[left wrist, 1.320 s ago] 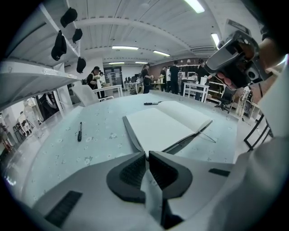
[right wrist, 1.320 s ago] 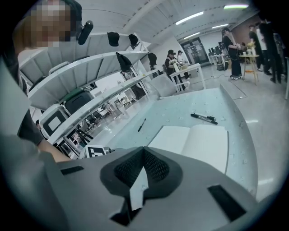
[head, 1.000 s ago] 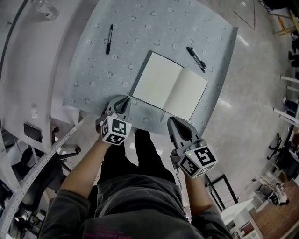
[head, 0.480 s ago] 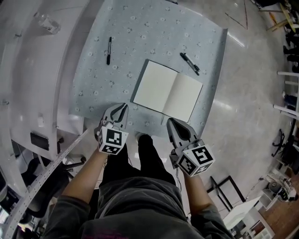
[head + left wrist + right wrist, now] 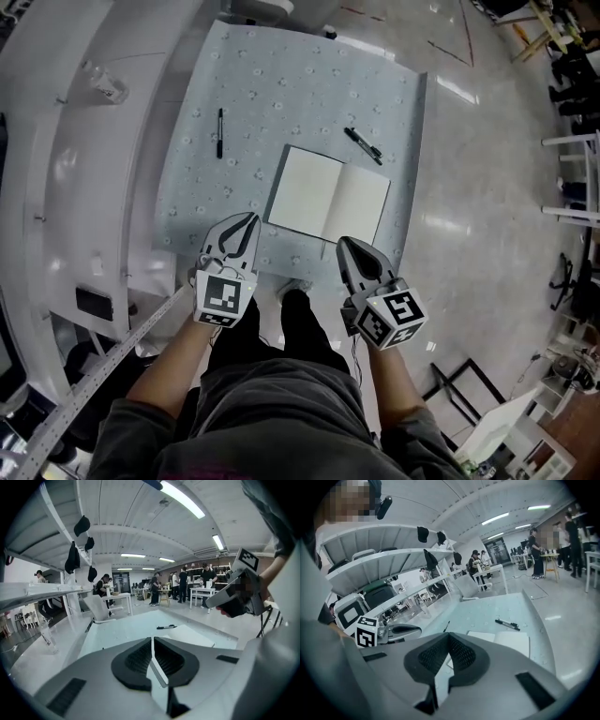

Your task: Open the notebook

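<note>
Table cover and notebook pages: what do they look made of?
Table cover: probably thin vinyl or oilcloth, pale blue with a small flower print; it has a slight sheen and its edges bend downward. Notebook: paper, with matte off-white blank pages lying open and flat; its cover material is hidden.

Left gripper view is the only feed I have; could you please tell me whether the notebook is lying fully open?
Observer: Yes. In the head view the notebook lies flat on the patterned cloth, open to two blank pages.
Operator: Thank you. I see one pen beyond it; is anything else on the cloth?
Observer: A second pen lies to the notebook's left, apart from it. The one you see is the pen past its far right corner.
Operator: Is the right gripper holding anything?
Observer: No. Its own view shows the right gripper with its jaws together and nothing between them.
</note>
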`<state>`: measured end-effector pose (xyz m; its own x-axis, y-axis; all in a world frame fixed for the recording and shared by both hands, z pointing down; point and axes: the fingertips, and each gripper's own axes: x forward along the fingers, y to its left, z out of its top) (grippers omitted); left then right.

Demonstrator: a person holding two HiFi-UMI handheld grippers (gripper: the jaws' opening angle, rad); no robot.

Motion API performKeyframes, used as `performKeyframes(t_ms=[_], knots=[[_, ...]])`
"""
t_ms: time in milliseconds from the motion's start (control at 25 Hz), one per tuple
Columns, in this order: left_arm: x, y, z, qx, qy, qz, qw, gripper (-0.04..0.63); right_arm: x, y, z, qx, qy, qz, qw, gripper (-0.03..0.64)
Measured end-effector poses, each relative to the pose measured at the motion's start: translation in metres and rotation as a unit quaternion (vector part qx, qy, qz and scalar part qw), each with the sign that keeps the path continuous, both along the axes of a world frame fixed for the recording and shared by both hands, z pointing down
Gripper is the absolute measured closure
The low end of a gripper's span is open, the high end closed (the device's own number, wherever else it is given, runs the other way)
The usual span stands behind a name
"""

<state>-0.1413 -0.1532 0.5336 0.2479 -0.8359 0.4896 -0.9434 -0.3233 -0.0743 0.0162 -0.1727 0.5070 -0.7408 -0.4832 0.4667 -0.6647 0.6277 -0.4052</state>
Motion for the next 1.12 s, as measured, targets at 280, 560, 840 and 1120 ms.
performKeyframes(t_ms=[280, 560, 840, 1120], knots=[[0.0, -0.005, -0.063, 0.057, 0.011, 0.016, 0.9982, 0.589, -0.001, -0.001, -0.035, 0.035, -0.001, 0.016, 0.999, 0.615], [-0.003, -0.006, -0.112, 0.091, 0.027, 0.035, 0.9949, 0.594, 0.001, 0.001, -0.066, 0.066, -0.005, 0.038, 0.997, 0.615], [0.0, -0.008, -0.147, 0.108, 0.024, 0.062, 0.9919, 0.594, 0.004, 0.001, -0.096, 0.094, -0.009, 0.054, 0.994, 0.615], [0.002, -0.008, -0.179, 0.134, 0.049, 0.075, 0.9869, 0.594, 0.008, -0.005, -0.123, 0.122, -0.01, 0.067, 0.99, 0.615]])
